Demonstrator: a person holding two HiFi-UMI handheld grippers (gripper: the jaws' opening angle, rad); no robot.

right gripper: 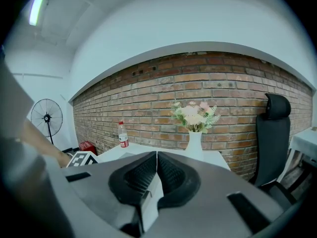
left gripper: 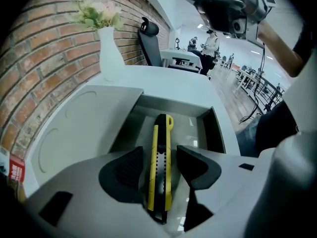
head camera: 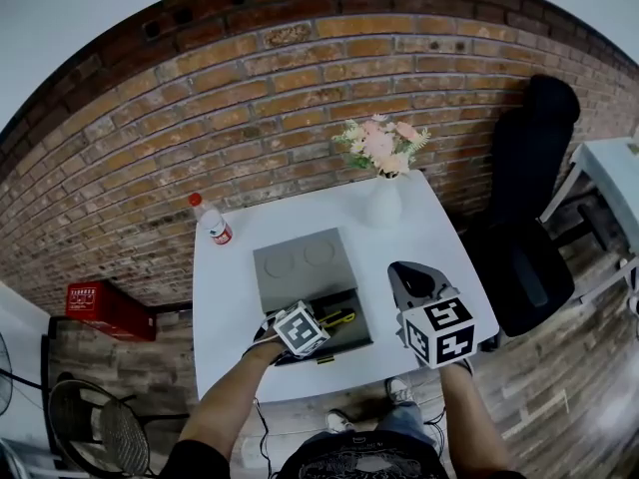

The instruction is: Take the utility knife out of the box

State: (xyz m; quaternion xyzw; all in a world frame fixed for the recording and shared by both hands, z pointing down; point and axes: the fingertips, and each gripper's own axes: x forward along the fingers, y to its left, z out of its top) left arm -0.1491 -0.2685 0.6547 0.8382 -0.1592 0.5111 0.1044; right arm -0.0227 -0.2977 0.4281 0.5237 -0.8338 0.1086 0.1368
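Observation:
A yellow and black utility knife (left gripper: pixel 161 152) lies flat in the open grey box (left gripper: pixel 174 104), and its lid (left gripper: pixel 84 128) is folded back toward the wall. My left gripper (left gripper: pixel 161 168) points down into the box. It is open, with one pad on each side of the knife's near half and a gap to each. In the head view the left gripper (head camera: pixel 319 327) sits over the box (head camera: pixel 351 345), and the knife (head camera: pixel 337 318) shows beside its marker cube. My right gripper (head camera: pixel 409 275) hovers to the right of the box, shut on nothing, with its pads (right gripper: pixel 171 175) pressed together.
The box stands on a small white table (head camera: pixel 240 297) against a brick wall. A white vase of flowers (head camera: pixel 382 203) stands at the back right and a water bottle (head camera: pixel 212 223) at the back left. A black office chair (head camera: pixel 529 218) is to the right. A red crate (head camera: pixel 100 307) sits on the floor to the left.

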